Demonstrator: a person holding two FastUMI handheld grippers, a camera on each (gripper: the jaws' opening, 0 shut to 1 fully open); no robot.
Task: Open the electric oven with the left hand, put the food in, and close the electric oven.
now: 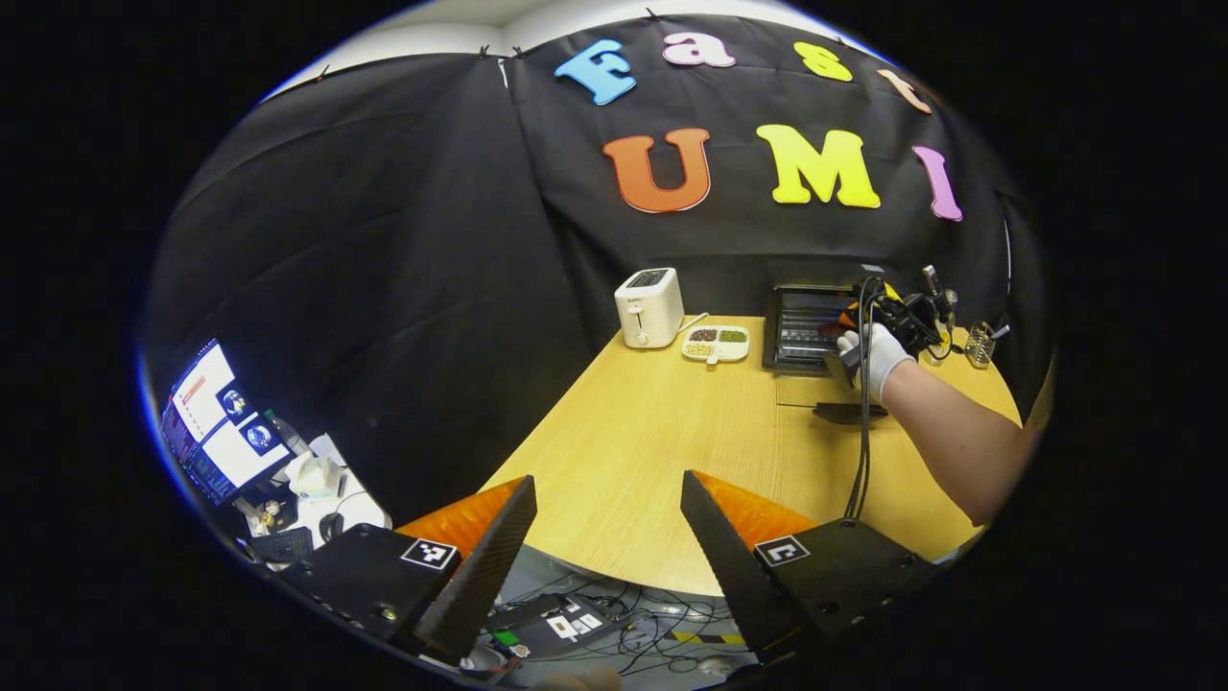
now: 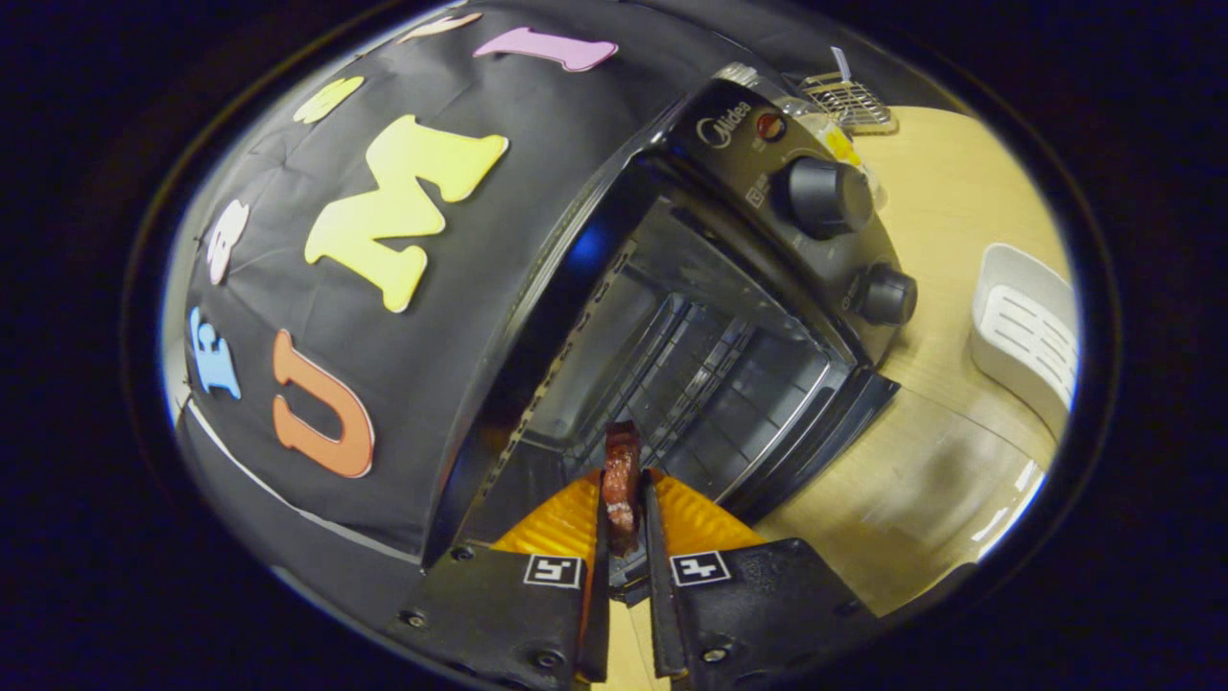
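Observation:
The black electric oven (image 1: 804,321) stands at the table's far side, its glass door (image 1: 825,392) folded down flat. In the right gripper view the oven (image 2: 767,163) looms close, its cavity and wire rack (image 2: 700,374) open in front of me. My right gripper (image 2: 624,480) is shut on a reddish-brown piece of food (image 2: 622,475), held at the mouth of the cavity. In the left gripper view a gloved hand (image 1: 875,353) holds that right gripper (image 1: 854,321) at the oven's opening. My left gripper (image 1: 609,499) is open over the table's near edge, holding nothing.
A white toaster (image 1: 649,307) and a divided dish (image 1: 717,344) of food sit left of the oven on the wooden table (image 1: 652,432). A wire basket (image 1: 979,344) stands to its right, and a white tray (image 2: 1025,331) lies beside the oven. Monitors (image 1: 216,422) and cables lie below.

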